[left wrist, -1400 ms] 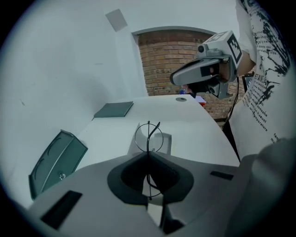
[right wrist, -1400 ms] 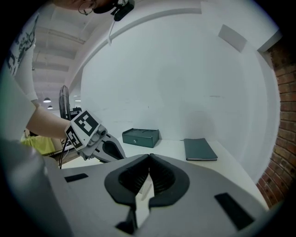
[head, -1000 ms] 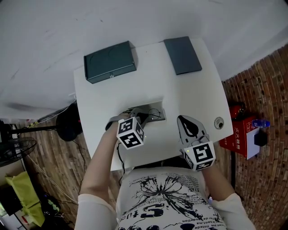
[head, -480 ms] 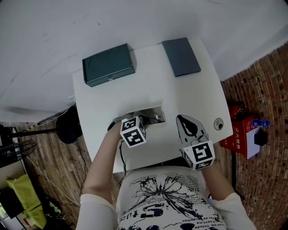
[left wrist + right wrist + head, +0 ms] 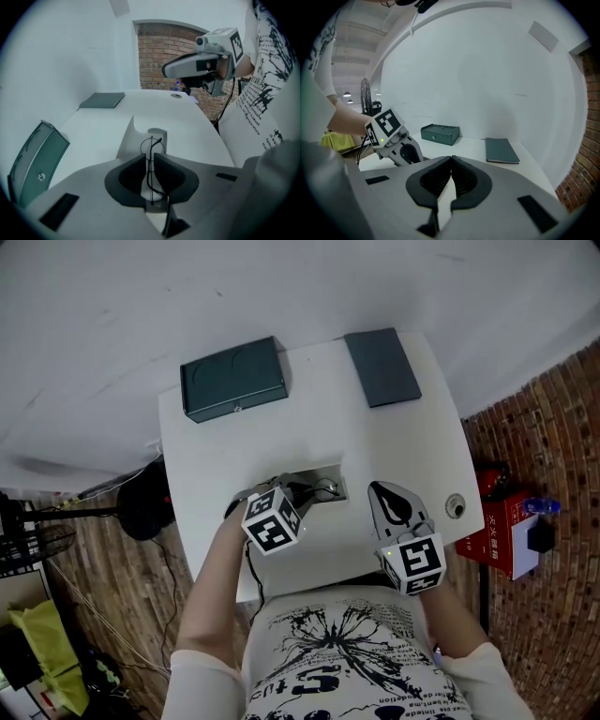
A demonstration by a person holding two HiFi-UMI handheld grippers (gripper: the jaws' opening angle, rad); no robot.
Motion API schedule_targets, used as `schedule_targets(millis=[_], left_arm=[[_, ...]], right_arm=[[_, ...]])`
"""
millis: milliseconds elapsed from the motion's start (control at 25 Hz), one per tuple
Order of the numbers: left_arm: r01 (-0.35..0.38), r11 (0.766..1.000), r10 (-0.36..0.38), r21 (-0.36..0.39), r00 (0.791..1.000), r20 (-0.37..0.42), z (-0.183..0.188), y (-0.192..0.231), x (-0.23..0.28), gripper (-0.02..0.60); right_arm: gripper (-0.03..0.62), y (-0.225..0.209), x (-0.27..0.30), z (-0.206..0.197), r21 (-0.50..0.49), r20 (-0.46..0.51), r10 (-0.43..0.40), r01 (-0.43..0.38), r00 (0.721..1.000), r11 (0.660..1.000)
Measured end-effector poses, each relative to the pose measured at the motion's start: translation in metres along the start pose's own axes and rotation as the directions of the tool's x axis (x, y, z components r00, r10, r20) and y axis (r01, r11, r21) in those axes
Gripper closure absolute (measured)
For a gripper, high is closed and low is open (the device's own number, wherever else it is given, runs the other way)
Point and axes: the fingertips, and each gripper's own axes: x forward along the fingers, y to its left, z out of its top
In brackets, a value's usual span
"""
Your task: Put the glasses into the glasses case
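Glasses (image 5: 150, 154) stay pinched in left tongs (image 5: 149, 164), low over the counter (image 5: 394, 446) near its front edge; barely any travel in 1 s. Right tongs (image 5: 451, 164) closed, empty, unmoved. Glasses case (image 5: 232, 379) sits at far edge and looks shut, so transfer hasn't started.

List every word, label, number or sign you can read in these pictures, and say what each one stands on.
No text here reads clearly enough to quote.
Red box: white characters down its top, too small to read.
Shirt: black printed lettering, too stylised and blurred to read in the head view and the left gripper view.
Left marker cube and right marker cube: black-and-white square patterns only, no words.
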Motion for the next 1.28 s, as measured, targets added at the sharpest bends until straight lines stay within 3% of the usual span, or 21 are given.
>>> schedule_targets(millis=[160,400,520,640,760,920,1160,1280], left_arm=[[0.012,1.000,-0.012,0.002,0.999,0.034,0.008,-0.008,-0.021,0.512],[-0.101,0.995,0.103,-0.023,0.987,0.122,0.022,-0.001,-0.055,0.531],[-0.154,0.986,0.164,-0.070,0.971,0.173,0.030,0.002,-0.074,0.554],[-0.212,0.967,0.242,-0.143,0.940,0.241,0.038,0.006,-0.098,0.566],[-0.265,0.941,0.323,-0.212,0.891,0.318,0.046,0.007,-0.126,0.568],[-0.348,0.893,0.440,-0.285,0.808,0.392,0.051,0.004,-0.164,0.568],[-0.446,0.788,0.613,-0.424,0.629,0.478,0.052,0.000,-0.220,0.568],[-0.464,0.732,0.678,-0.498,0.562,0.473,0.046,-0.001,-0.239,0.568]], right_arm=[[0.579,0.003,-0.001,0.006,-0.020,0.006,0.005,-0.005,1.000,1.000],[0.579,0.011,-0.007,0.025,-0.054,0.051,0.016,-0.013,0.999,0.998],[0.579,0.016,-0.013,0.035,-0.071,0.081,0.020,-0.014,0.996,0.997],[0.579,0.023,-0.020,0.045,-0.082,0.114,0.026,-0.017,0.993,0.997],[0.579,0.032,-0.029,0.052,-0.084,0.136,0.047,-0.036,0.990,0.996],[0.579,0.041,-0.040,0.061,-0.086,0.162,0.068,-0.055,0.984,0.995],[0.579,0.051,-0.049,0.077,-0.120,0.214,0.069,-0.044,0.974,0.992],[0.579,0.052,-0.051,0.083,-0.124,0.229,0.068,-0.040,0.971,0.991]])
